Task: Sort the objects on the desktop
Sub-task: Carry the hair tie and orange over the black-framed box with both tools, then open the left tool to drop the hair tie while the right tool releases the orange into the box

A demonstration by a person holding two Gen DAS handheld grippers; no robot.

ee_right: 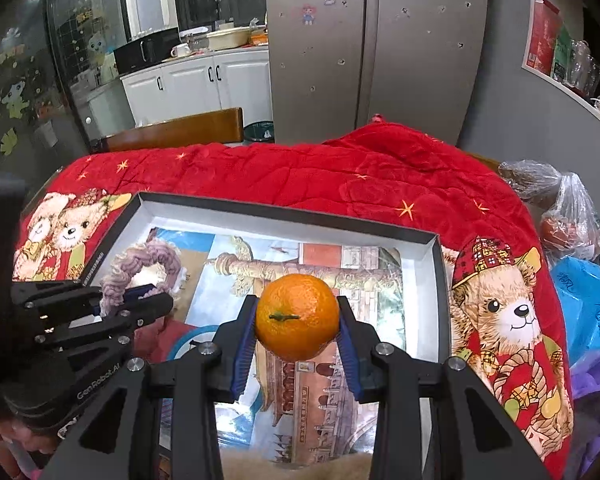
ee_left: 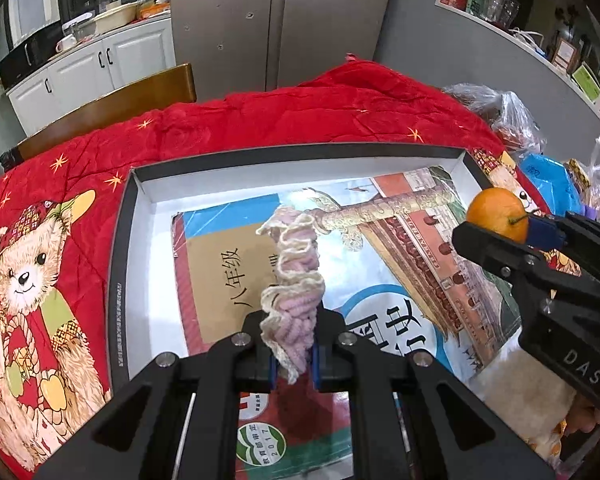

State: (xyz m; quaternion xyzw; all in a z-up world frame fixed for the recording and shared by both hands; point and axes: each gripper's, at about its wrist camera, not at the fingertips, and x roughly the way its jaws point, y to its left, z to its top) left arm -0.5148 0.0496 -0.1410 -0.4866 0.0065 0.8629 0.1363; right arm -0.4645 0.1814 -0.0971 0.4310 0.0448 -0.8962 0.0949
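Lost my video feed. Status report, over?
Left claw shut on knitted scrunchie. Right claw shut on orange. Both above box; nothing blocking.

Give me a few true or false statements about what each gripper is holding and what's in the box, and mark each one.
1. The right gripper is shut on the orange. True.
2. The left gripper is empty. False: it is shut on a knitted pink and cream scrunchie.
3. A book lies flat inside the shallow box. True.
4. The box rests on a bare wooden table. False: it sits on a red quilt printed with bears.
5. The orange lies in the box. False: it is held above it.
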